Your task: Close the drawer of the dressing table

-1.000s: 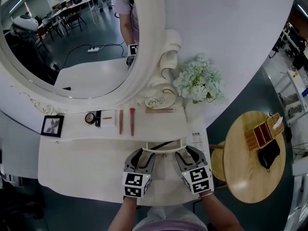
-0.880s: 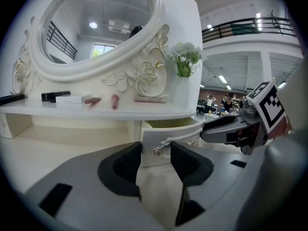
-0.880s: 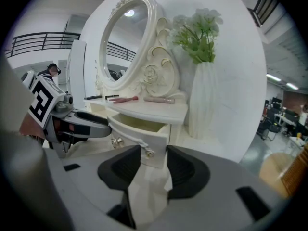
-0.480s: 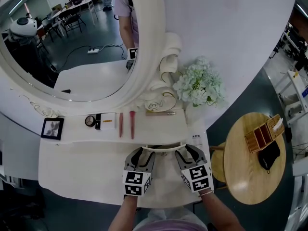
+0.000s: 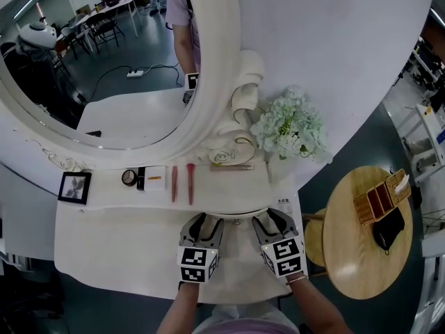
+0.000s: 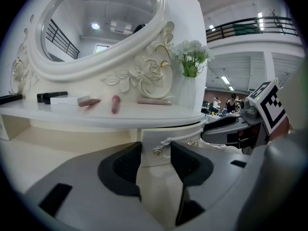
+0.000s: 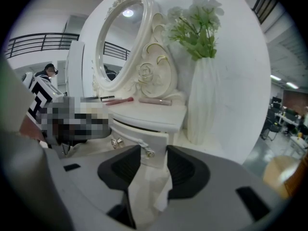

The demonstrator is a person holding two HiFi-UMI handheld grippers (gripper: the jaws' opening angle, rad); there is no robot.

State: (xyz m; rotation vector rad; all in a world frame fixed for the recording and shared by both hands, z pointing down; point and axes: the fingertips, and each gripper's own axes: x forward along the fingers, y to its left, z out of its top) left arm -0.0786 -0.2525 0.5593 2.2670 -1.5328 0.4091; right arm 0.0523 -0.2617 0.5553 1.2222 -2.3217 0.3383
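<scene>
Lower centre of the head view: white dressing table [image 5: 118,245] with a curved white drawer [image 5: 236,217] set under the edge of its raised shelf. Drawer front almost flush with that edge, only a thin strip of it showing between the two tools.

Just left of that strip, grey left gripper [image 5: 204,225] with its black-and-white marker cube toward the bottom edge, held in a hand. In the left gripper view, jaws spread apart with the drawer's left end and its carved trim in the gap. Pads flanking it, not clearly pressing on it. Small gold knobs visible further right along the front.

Just right of the strip, grey right gripper [image 5: 272,221], likewise in a hand. In the right gripper view, jaws also spread, with the drawer's right corner framed between the pads and a dark slit above the front, under the shelf. Cannot tell whether the tips touch the front.

On the shelf, upper left of the drawer: two slim red-pink sticks [image 5: 181,183] side by side, a flat white box [image 5: 154,177], a round dark compact [image 5: 129,177], and further left a small black-framed picture [image 5: 73,186].

Above, filling the upper left: large oval mirror in a carved white frame [image 5: 104,68]. To its right, pale green-white flower bunch in a white vase [image 5: 288,127].

At the right edge, well apart from the dressing table: round wooden side table [image 5: 348,270] with a wooden compartment box [image 5: 381,193] and a black pouch [image 5: 388,227] on it.
</scene>
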